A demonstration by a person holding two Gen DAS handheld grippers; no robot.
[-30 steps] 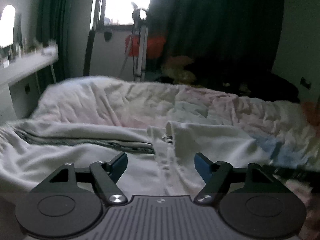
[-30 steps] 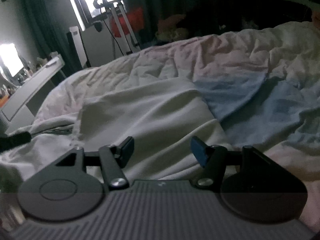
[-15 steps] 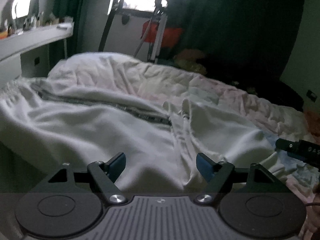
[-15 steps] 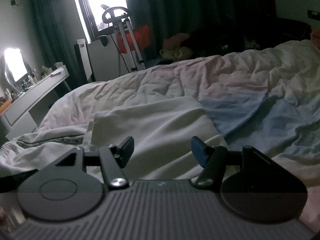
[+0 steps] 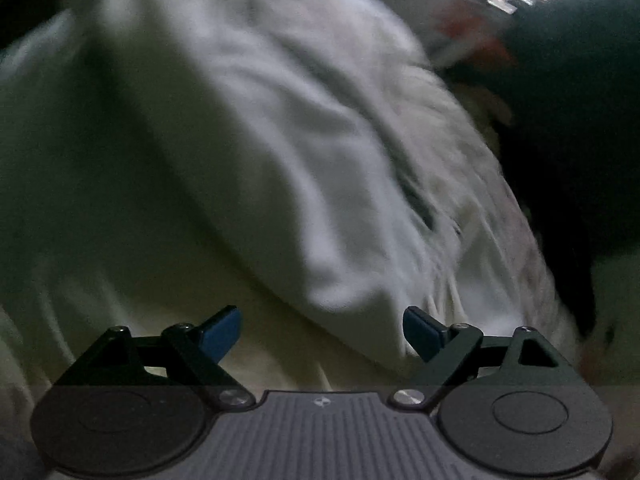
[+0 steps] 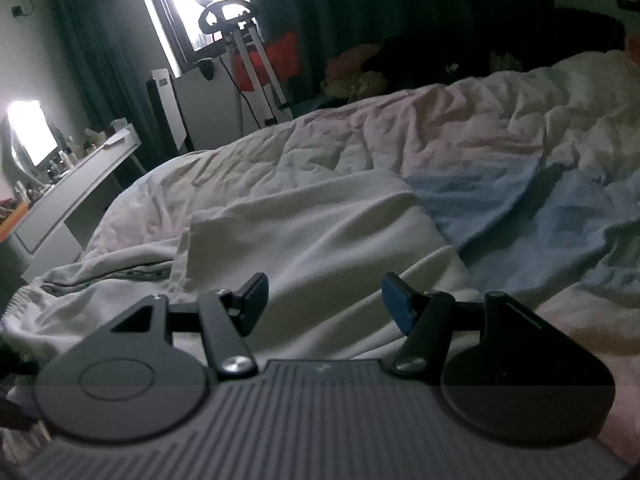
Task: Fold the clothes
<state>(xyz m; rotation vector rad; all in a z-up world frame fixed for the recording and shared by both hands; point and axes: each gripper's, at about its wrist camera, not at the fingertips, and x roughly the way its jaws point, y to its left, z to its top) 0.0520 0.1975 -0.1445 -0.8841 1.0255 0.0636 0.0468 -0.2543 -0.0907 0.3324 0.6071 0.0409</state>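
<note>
Left gripper (image 5: 322, 330) tilting down over white garment (image 5: 248, 152), jaws spreading wider, nothing between them; likely lining up for edge grab. Right gripper (image 6: 325, 300) hovering with jaws parted and empty above same garment (image 6: 320, 232), lying on rumpled duvet (image 6: 440, 128). Only right view showing blue cloth (image 6: 520, 216), window (image 6: 192, 4); left view blurring.

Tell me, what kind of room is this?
It looks like a bedroom. A big bed with a rumpled quilt fills most of the right wrist view, a white garment lies spread on it, and a dressing table with a mirror and small bottles stands beside dark curtains.
</note>
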